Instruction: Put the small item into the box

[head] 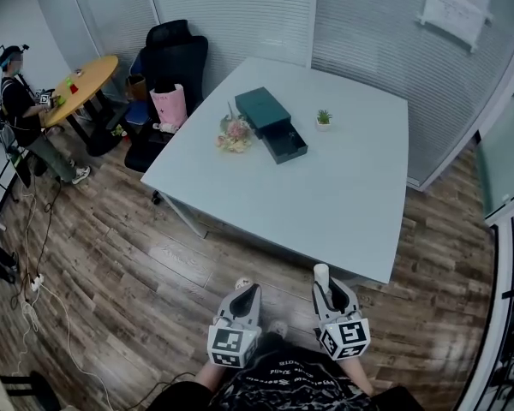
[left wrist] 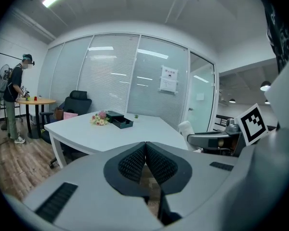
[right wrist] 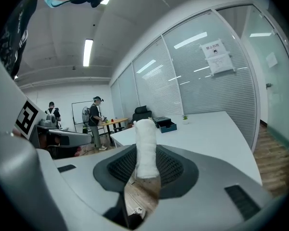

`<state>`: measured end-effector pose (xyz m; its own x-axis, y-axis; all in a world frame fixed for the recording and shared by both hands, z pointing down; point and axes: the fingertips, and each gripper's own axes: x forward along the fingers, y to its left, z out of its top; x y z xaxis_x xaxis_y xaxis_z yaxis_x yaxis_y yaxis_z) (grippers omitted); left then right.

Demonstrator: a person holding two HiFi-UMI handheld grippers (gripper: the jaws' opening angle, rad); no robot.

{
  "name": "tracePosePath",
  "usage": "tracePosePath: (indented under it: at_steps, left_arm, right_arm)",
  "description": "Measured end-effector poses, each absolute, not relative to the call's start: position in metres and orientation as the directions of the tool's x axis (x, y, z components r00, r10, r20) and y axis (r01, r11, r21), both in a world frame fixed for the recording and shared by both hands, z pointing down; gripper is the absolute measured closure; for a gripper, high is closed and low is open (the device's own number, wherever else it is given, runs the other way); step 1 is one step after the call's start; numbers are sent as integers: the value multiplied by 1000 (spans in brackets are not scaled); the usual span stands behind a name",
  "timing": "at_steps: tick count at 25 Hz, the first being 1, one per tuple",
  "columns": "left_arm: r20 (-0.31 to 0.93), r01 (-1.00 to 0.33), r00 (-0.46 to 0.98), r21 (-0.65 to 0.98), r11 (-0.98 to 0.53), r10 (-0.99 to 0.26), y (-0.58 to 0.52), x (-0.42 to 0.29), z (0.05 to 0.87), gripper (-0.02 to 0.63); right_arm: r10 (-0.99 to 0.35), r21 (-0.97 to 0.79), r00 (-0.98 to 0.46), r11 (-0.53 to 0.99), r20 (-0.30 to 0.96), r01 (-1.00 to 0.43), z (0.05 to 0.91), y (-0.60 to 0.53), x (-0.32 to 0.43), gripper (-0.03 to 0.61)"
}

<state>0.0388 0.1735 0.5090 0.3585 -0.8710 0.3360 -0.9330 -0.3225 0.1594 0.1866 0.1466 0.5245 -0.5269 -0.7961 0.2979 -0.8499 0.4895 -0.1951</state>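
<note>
A dark green box (head: 272, 123) with its drawer pulled out sits on the far part of the white table (head: 325, 195); the same box (left wrist: 119, 121) (right wrist: 164, 123) shows small in both gripper views. My right gripper (head: 324, 288) (right wrist: 145, 162) is shut on a small white cylindrical item (right wrist: 146, 148) (head: 321, 275) that stands up between its pads. My left gripper (head: 247, 299) (left wrist: 145, 160) is shut and holds nothing. Both grippers are held over the wooden floor, short of the table's near edge.
A bunch of flowers (head: 235, 134) lies beside the box, with a small potted plant (head: 324, 118) to its right. A black office chair (head: 173, 62) and a pink bag (head: 168, 105) stand at the table's far left. A person (head: 21, 110) stands by a round wooden table (head: 84, 86).
</note>
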Motion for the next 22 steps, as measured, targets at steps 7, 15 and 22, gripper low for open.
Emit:
tracePosePath:
  at_steps: [7,15,22]
  left_arm:
    - [331,-913,407,171,-370,-852,128,47,513,595]
    - [330,-892,452,170,-418,-829,61,44,515,595]
    - [326,-886,464,169,-432,-824,-21,8,514,595]
  right_arm:
    - [-814,-186,-494,458,305,-869,526,114,192,446]
    - [-832,-178,-453,417,320,-891,532,54,188,446]
    - [-839,-162,-428,396,336,-904,533,-18,161,446]
